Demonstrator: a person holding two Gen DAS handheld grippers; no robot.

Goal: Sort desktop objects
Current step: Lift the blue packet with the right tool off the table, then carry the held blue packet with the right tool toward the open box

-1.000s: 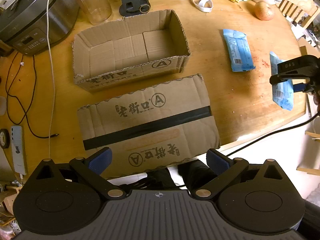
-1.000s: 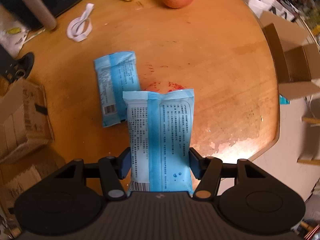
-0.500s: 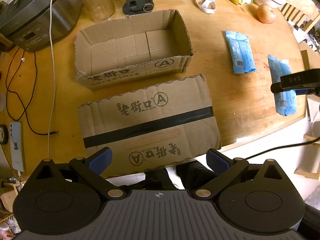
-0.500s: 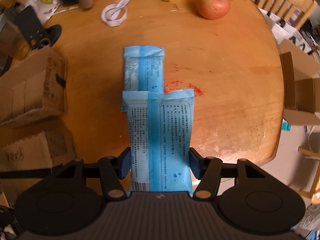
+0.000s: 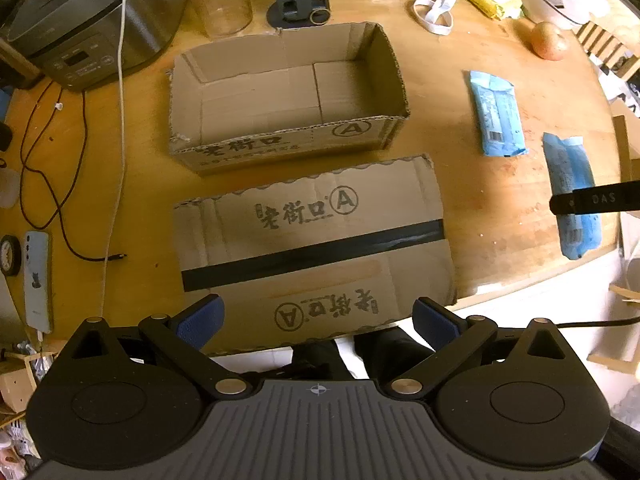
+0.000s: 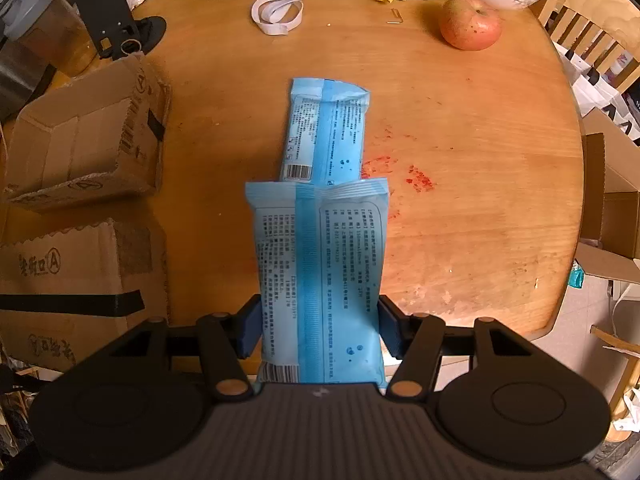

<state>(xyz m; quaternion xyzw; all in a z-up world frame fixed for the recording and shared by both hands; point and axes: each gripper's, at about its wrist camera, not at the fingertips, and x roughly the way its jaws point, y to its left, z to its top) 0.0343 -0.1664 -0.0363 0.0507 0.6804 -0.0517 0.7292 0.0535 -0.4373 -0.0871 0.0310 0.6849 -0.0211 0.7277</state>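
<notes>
Right wrist only: apple [image 6: 470,22]

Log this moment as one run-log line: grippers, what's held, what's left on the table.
right gripper: shut on blue pack | left gripper: open, nothing held | second pack: on table | open box: nothing inside

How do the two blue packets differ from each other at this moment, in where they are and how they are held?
The held blue packet is clamped between the pads of the right gripper above the table, while the second blue packet lies flat on the wooden table, untouched. The held one fills more of the right wrist view; the lying one is partly hidden behind it. Both have the same light blue wrapper with a darker stripe, small print and a barcode.
</notes>
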